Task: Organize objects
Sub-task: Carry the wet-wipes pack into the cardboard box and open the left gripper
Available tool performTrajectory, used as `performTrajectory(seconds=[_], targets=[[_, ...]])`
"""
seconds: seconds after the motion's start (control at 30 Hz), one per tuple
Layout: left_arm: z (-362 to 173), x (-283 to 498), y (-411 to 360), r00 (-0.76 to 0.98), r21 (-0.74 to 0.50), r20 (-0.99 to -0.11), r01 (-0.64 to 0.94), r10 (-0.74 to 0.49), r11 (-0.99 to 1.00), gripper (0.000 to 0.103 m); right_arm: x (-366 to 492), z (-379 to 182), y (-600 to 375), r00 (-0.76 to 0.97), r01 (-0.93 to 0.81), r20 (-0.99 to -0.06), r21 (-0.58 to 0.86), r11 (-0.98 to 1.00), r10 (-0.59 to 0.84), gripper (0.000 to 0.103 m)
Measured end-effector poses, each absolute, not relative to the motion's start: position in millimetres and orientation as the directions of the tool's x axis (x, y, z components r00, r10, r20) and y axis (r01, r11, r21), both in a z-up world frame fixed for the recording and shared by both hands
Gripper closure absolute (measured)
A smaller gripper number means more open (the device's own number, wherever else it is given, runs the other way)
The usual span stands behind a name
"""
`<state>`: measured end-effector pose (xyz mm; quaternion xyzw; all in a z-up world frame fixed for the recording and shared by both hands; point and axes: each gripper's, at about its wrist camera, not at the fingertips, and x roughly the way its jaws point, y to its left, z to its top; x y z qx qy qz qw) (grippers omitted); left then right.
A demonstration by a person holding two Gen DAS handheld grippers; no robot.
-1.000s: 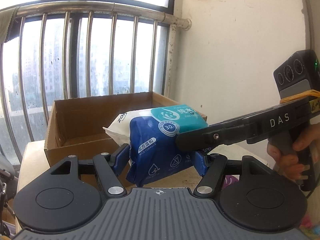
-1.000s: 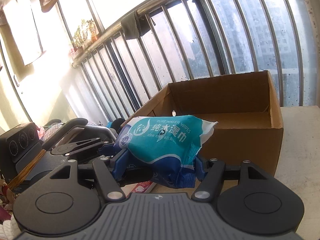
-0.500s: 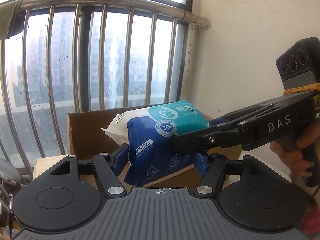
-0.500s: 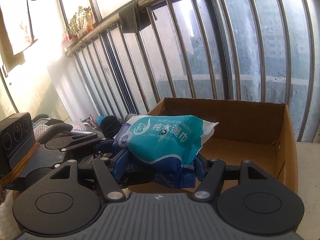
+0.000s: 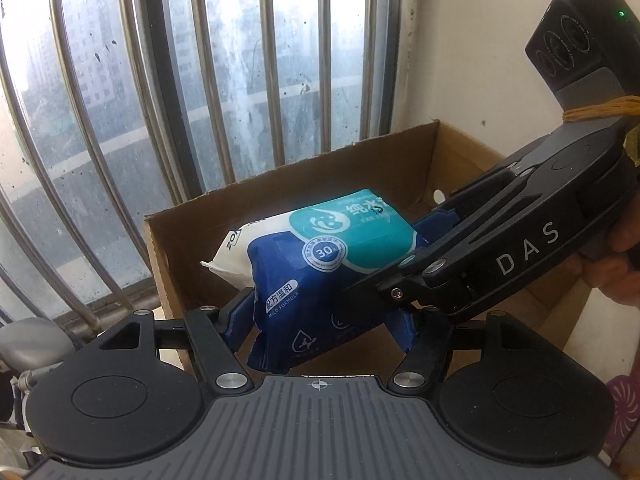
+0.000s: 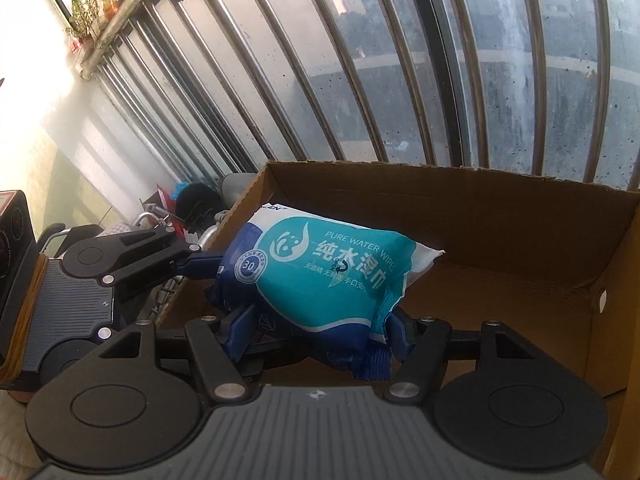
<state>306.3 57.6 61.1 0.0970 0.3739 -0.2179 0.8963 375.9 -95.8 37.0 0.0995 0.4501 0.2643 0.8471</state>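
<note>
Cardboard box beneath a wipes pack clamped by both hand-held grippers.

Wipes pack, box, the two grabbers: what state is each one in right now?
Wipes pack: sealed, held in the air over the box, gripped from two sides.
Box: open at the top, nothing seen on its visible floor.
Left gripper: shut on the pack.
Right gripper: shut on the pack.
</note>
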Motion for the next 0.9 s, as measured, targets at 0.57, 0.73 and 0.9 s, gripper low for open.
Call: performTrajectory(seconds=[0.57,0.73,0.9], targets=[[35,309,25,0.654,0.442,-0.756,0.482,0.026,0.757,0.072,431,-17,-91,0.363,-0.170,-0.731,0.557,0.813,0.577,0.040],[34,303,25,0.664,0.466,-0.747,0.476,0.042,0.746,0.074,423,-13,-85,0.362,-0.184,-0.741,0.539,0.822,0.566,0.041],[35,299,24,0.661,0.464,-0.748,0.462,0.056,0.756,0.073,422,-12,-87,0.368,-0.172,-0.742,0.537,0.826,0.560,0.041]])
